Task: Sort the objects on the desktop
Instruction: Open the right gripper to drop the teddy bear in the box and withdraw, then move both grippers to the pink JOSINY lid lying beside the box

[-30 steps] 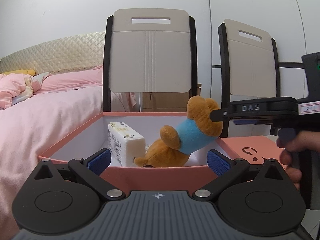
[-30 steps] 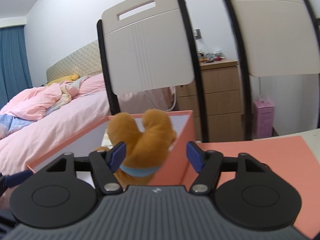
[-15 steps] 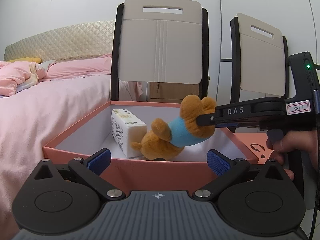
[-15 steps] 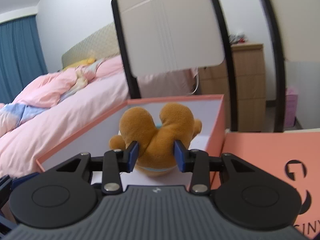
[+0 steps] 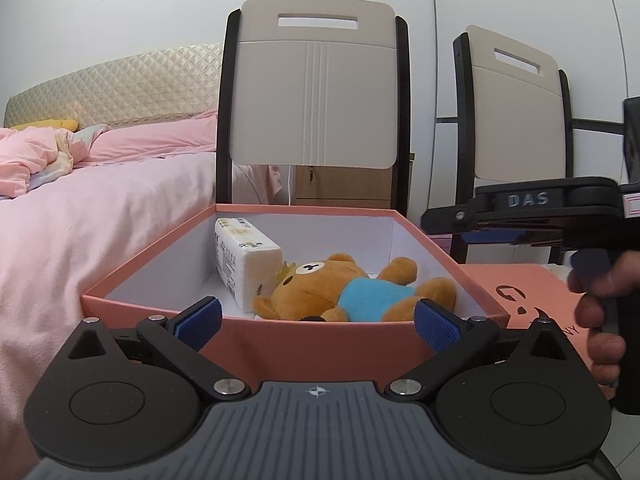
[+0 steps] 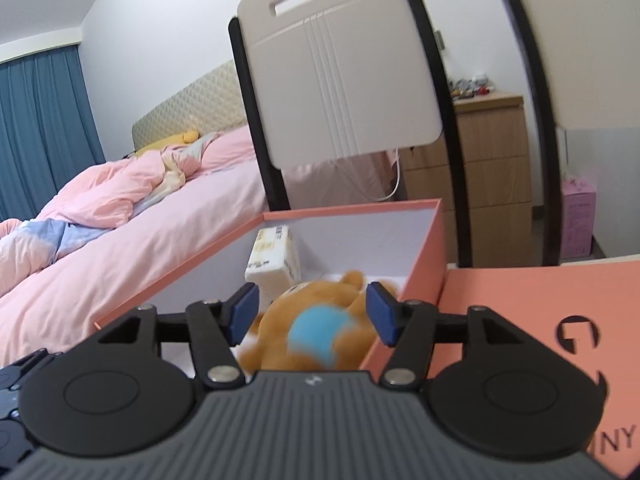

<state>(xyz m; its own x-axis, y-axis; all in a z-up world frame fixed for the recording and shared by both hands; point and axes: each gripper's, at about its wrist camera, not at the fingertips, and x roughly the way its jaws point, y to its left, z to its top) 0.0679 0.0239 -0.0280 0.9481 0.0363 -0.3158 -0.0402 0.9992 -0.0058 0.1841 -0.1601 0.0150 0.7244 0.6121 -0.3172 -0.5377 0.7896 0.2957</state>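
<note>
A brown plush bear in a blue shirt (image 5: 348,294) lies on its back inside the open salmon box (image 5: 304,344), next to a white tissue pack (image 5: 244,260). My left gripper (image 5: 318,322) is open and empty just in front of the box's near wall. My right gripper (image 6: 312,314) is open and empty above the box's right side, with the bear (image 6: 316,332) lying blurred below its fingers. The right gripper also shows at the right of the left wrist view (image 5: 520,216). The tissue pack (image 6: 272,264) stands behind the bear.
The salmon box lid (image 6: 540,320) lies flat to the right of the box. Two chairs (image 5: 316,96) stand behind the box. A pink bed (image 5: 80,208) is to the left, a wooden dresser (image 6: 496,160) behind.
My right gripper opened and let go of the bear, which dropped onto its back in the box. The right gripper then drew back to the right.
</note>
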